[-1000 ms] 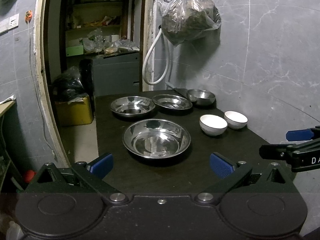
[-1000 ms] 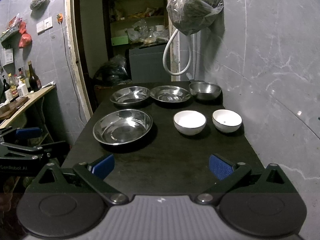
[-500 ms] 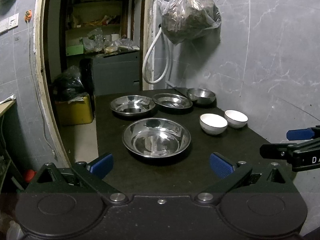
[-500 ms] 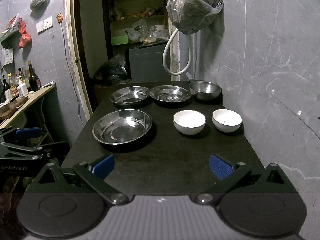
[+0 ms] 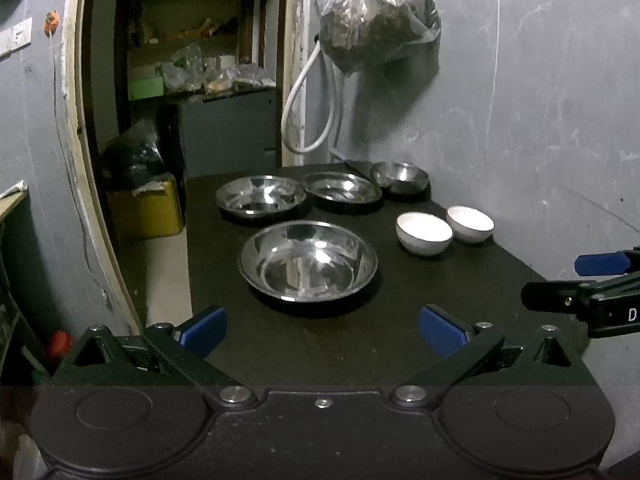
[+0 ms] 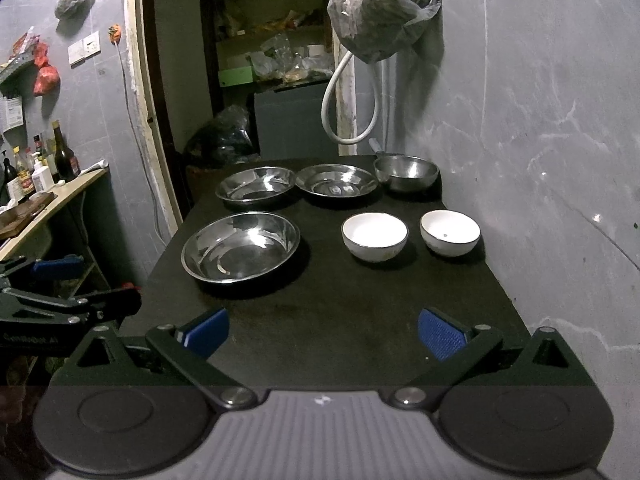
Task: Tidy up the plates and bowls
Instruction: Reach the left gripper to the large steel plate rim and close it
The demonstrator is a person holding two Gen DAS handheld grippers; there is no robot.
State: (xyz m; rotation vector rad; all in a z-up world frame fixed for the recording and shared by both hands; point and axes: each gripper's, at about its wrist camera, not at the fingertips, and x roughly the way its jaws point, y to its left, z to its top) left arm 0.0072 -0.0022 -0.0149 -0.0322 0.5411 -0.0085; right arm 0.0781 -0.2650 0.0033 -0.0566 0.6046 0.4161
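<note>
On the black table (image 6: 328, 312) lie three shallow steel plates: a large one (image 5: 308, 266) (image 6: 241, 246) nearest, two smaller ones (image 5: 261, 198) (image 5: 341, 187) behind it. A deeper steel bowl (image 5: 399, 176) (image 6: 406, 172) sits at the back right. Two white bowls (image 6: 374, 236) (image 6: 450, 232) stand side by side on the right, also in the left wrist view (image 5: 424, 233) (image 5: 470, 223). My left gripper (image 5: 322, 330) is open over the table's near edge, nothing between its blue pads. My right gripper (image 6: 324, 332) is open and empty too, short of the white bowls.
A tiled wall (image 6: 540, 120) runs along the table's right side, with a hanging plastic bag (image 6: 384, 8) and a white hose (image 6: 340, 100). A doorway (image 5: 200, 80) opens behind the table. A shelf with bottles (image 6: 40, 168) stands at the left.
Both grippers have barely shifted; the dishes look a touch lower and nearer in the left wrist view. Nothing on the table has moved.
</note>
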